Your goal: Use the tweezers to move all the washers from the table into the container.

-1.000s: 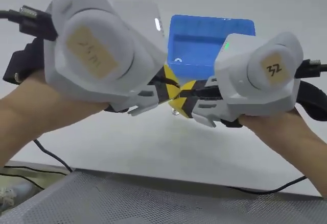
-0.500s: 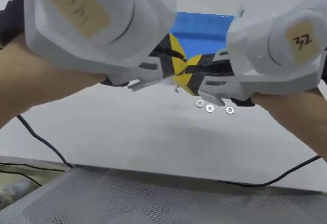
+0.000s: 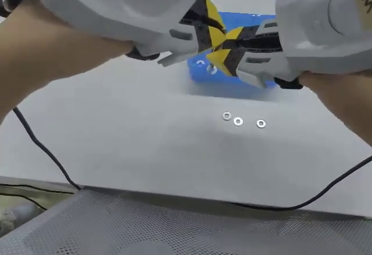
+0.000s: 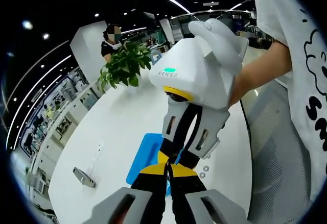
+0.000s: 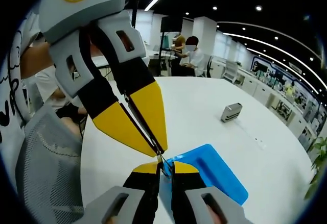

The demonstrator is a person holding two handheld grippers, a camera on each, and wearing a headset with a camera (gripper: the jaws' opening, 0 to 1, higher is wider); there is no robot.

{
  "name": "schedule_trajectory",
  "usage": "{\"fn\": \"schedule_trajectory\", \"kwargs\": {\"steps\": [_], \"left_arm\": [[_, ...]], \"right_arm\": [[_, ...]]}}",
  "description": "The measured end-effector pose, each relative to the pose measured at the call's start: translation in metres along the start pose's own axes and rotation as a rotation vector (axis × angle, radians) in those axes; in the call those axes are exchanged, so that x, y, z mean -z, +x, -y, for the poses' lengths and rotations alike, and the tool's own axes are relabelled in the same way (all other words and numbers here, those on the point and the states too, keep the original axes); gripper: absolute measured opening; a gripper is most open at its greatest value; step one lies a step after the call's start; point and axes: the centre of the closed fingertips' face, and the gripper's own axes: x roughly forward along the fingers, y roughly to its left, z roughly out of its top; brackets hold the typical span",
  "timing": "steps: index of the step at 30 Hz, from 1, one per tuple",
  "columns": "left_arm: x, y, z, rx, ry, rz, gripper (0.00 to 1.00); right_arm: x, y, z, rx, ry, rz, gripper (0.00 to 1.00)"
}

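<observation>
My left gripper [image 3: 215,33] and right gripper [image 3: 225,45] meet tip to tip above the near edge of the blue container [image 3: 250,85]. Thin dark tweezers [image 5: 145,128] run between the left gripper's yellow jaws [image 5: 159,151]. Their far end sits between the right gripper's [image 5: 163,169] shut jaws. A small shiny washer [image 3: 201,63] hangs just below the tips, over the container; it seems held by the tweezers. Three washers [image 3: 238,121] lie in a row on the white table, nearer me than the container. From the left gripper [image 4: 168,167], the container [image 4: 145,155] and the washers [image 4: 204,171] lie below.
A black cable [image 3: 40,150] crosses the table's front left and another [image 3: 325,194] its front right. A grey perforated surface [image 3: 174,229] borders the near edge. A small grey device [image 5: 231,112] stands farther off on the table. People and a plant [image 4: 122,66] are in the background.
Both grippers, still joined at the tips, rose and moved away from me over the container's near edge, carrying the small washer. The three washers on the table came into sight beneath them.
</observation>
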Motion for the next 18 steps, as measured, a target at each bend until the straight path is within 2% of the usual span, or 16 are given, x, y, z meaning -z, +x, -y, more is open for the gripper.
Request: {"fn": "schedule_trajectory", "kwargs": {"steps": [9, 11, 18], "left_arm": [[0.006, 0.013, -0.011, -0.041, -0.017, 0.009, 0.0], [0.005, 0.011, -0.012, -0.044, -0.02, 0.008, 0.0], [0.014, 0.017, -0.01, -0.047, -0.024, -0.013, 0.0]], "right_arm": [[0.006, 0.009, 0.014, 0.038, 0.015, 0.006, 0.04], [0.009, 0.013, 0.017, 0.042, 0.02, 0.004, 0.04], [0.023, 0.026, 0.021, 0.049, 0.025, -0.014, 0.04]]}}
